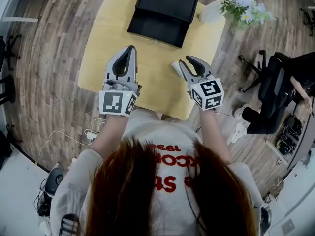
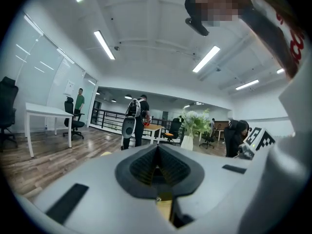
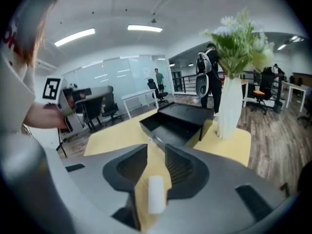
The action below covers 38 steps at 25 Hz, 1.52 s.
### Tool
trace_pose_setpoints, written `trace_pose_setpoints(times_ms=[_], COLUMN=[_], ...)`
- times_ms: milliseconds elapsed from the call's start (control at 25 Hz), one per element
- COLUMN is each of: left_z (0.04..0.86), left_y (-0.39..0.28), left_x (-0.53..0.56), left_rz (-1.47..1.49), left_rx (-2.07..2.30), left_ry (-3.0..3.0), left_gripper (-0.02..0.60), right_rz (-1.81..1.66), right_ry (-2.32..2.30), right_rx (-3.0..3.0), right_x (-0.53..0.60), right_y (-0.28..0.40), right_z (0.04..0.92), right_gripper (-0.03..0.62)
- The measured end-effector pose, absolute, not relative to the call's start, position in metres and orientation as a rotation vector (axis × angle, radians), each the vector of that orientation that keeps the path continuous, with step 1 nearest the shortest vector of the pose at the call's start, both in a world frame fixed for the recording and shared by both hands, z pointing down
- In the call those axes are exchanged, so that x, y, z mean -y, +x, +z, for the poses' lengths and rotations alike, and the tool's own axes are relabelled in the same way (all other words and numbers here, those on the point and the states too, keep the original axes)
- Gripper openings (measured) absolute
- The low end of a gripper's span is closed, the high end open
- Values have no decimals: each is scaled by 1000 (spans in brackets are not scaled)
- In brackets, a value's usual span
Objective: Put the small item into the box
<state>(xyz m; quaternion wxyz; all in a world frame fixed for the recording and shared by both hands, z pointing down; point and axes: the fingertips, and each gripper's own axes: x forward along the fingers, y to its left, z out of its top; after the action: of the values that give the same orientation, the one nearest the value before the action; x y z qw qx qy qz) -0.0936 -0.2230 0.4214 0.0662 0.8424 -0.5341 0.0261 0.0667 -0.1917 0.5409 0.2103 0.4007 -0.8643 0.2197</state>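
Note:
The small white item (image 1: pixel 175 67) lies on the yellow table (image 1: pixel 101 50), just at the left of my right gripper's (image 1: pixel 186 60) jaws. In the right gripper view the item (image 3: pixel 156 194) rests low in the gap between the two jaws of that gripper (image 3: pixel 156 147), which stand apart and do not press on it. The open black box (image 1: pixel 160 14) sits at the table's far side, straight ahead of that gripper (image 3: pixel 175 123). My left gripper (image 1: pixel 131 48) hovers over the table's near left, its jaws (image 2: pixel 157 148) closed together with nothing in them.
A white vase of flowers (image 1: pixel 237 4) stands at the table's far right corner, right of the box (image 3: pixel 229 106). A black office chair (image 1: pixel 275 90) is on the floor to the right. Cables (image 1: pixel 91 132) lie on the wooden floor at the left.

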Motion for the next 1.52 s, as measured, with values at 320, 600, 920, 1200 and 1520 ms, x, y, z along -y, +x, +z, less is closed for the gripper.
trace_pose_setpoints(times_ms=[320, 600, 920, 1200, 1520], left_z=[451, 460, 458, 442, 401], left_y=[-101, -109, -108, -108, -98], left_x=[222, 221, 220, 221, 225], left_rz=[157, 171, 163, 122, 34], left_rx=[1575, 1580, 1581, 1591, 1595], left_ry=[2501, 2468, 2465, 2500, 2584], left_gripper=[8, 8, 8, 8, 8], right_rz=[555, 517, 547, 518, 362], right_ry=[899, 825, 817, 984, 1287], right_rx=[2122, 2059, 2083, 2247, 2476], right_x=[169, 161, 158, 177, 202], right_y=[50, 47, 41, 39, 60], right_z=[641, 659, 655, 602, 493], right_gripper=[219, 245, 143, 140, 140])
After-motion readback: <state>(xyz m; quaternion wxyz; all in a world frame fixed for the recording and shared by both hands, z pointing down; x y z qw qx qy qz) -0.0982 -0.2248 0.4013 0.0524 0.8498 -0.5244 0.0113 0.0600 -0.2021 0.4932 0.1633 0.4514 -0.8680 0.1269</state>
